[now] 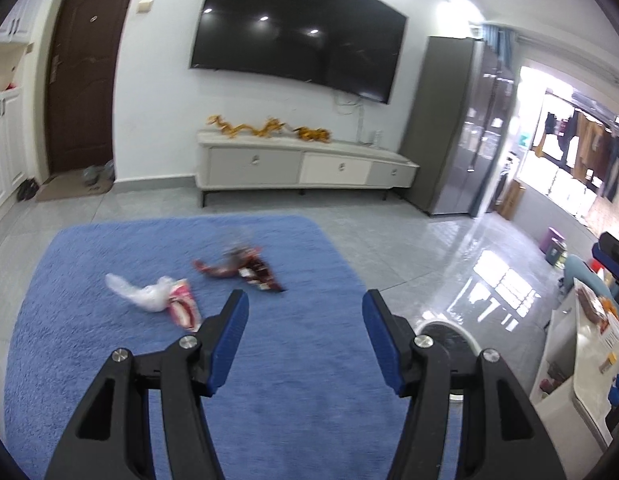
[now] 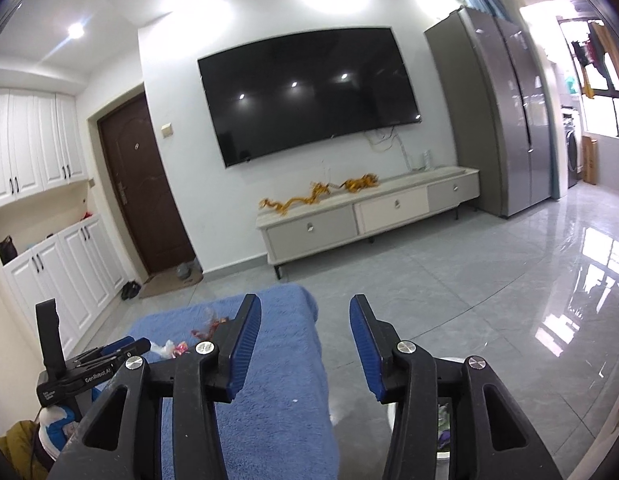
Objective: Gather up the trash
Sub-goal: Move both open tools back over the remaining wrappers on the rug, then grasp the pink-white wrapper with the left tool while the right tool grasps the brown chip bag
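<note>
Now, left gripper (image 1: 303, 300): fingers released, nothing between.
Right gripper (image 2: 305, 306): fingers released, nothing between.
Wrappers (image 1: 245, 268): on blue rug (image 1: 109, 360), eleven o'clock of left gripper.

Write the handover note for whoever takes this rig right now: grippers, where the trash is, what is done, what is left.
Left gripper: open, nothing between its fingers, above the blue rug.
Right gripper: open, empty, over the rug's right edge.
Trash: a white plastic bag with a pink wrapper and a dark red wrapper lie apart on the rug, ahead and left of the left gripper.
A round white bin stands on the tile floor, partly hidden behind the grippers.
Done: cannot tell; neither rug piece is collected.
Left: pick up both pieces and bin them.
</note>
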`<state>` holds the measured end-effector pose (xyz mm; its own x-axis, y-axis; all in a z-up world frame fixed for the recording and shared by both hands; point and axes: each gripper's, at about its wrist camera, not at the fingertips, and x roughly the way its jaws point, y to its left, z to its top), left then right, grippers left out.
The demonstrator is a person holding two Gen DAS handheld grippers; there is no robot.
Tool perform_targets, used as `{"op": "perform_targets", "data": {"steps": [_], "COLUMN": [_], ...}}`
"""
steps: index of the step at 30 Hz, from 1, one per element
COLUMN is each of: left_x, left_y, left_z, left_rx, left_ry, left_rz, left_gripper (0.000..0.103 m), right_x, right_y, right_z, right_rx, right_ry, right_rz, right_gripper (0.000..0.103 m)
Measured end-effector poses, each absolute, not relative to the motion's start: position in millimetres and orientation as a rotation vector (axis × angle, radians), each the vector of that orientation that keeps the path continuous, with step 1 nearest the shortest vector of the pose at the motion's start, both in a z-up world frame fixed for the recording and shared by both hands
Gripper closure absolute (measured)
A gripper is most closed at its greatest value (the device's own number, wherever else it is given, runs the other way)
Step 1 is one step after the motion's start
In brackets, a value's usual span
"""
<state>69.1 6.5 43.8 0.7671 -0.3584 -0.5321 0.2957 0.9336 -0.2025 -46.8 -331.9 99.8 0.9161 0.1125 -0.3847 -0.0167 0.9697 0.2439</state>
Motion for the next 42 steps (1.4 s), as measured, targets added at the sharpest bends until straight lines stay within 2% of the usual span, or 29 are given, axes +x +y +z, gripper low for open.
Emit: {"op": "perform_targets", "data": {"steps": [9, 18, 24, 31, 36, 37, 39, 42], "left_x": [128.9, 190.7, 215.6, 230.3, 231.1, 230.8, 230.5, 229.4], "left_y": [58.2, 71.3, 66.5, 58.8, 57.5, 58.5, 59.1, 60.2], "left_z": [-20.3, -80.0, -94.2, -97.6, -97.8, -98.5, -99.7, -99.4], "left_rx": [-0.170, -0.208, -0.209, -0.208, -0.214, -0.219, -0.223, -0.221], "left_ry": [0.722, 0.834, 0.863, 0.867, 0.860, 0.859, 0.861, 0.863], "left_rz": [-0.226, -0.172, -0.176, -0.194, -0.190, -0.188, -0.191, -0.197], "left_gripper": [0.046, 0.046, 0.046, 0.047, 0.060, 0.061, 0.071, 0.072], "right_x": [35.8, 143.5, 204.7, 241.1, 253.7, 255.2, 258.2, 260.1], "right_y": [-300.4, -243.8, -203.1, -172.5, -163.0, -163.0, -161.9, -163.1], "right_z": [45.9, -22.1, -67.9, -96.9, -100.9, -100.7, -102.0, -103.7], "right_rx": [0.227, 0.188, 0.181, 0.175, 0.151, 0.144, 0.137, 0.135], "right_ry": [0.554, 0.720, 0.811, 0.872, 0.899, 0.901, 0.910, 0.916], "right_rz": [0.165, 0.322, 0.435, 0.514, 0.538, 0.532, 0.527, 0.518], "right_gripper": [0.059, 0.059, 0.059, 0.059, 0.059, 0.060, 0.071, 0.083]}}
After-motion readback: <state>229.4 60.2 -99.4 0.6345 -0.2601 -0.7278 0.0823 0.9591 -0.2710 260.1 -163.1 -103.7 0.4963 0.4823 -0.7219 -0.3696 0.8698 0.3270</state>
